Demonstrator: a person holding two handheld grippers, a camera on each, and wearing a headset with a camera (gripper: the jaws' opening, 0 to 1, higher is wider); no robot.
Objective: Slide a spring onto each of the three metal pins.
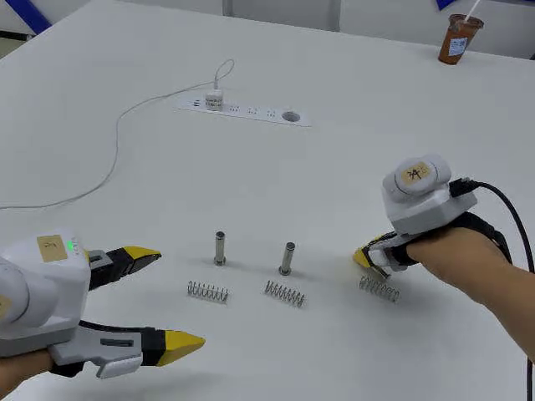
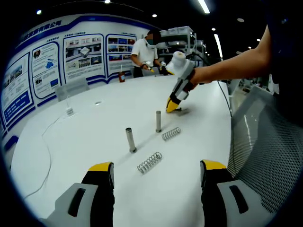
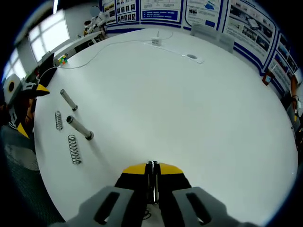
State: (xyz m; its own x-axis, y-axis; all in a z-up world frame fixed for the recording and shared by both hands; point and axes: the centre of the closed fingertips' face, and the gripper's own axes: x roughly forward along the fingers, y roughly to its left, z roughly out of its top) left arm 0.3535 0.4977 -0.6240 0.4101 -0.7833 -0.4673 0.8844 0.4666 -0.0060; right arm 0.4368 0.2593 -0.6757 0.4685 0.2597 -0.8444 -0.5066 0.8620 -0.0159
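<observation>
Currently my left gripper (image 1: 165,298) sits released, jaws wide apart, low on the white table (image 1: 276,184). Right of it, left pin (image 1: 220,248) and middle pin (image 1: 287,258) stand upright, with left spring (image 1: 207,291) and middle spring (image 1: 284,293) lying flat just before them. Right spring (image 1: 379,289) lies beside my right gripper (image 1: 366,259), its jaws clenched together; contents, I cannot tell.

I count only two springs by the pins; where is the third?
In the head view, the third spring lies flat at the right, just below the right tool, beyond the right-hand pin.
</observation>
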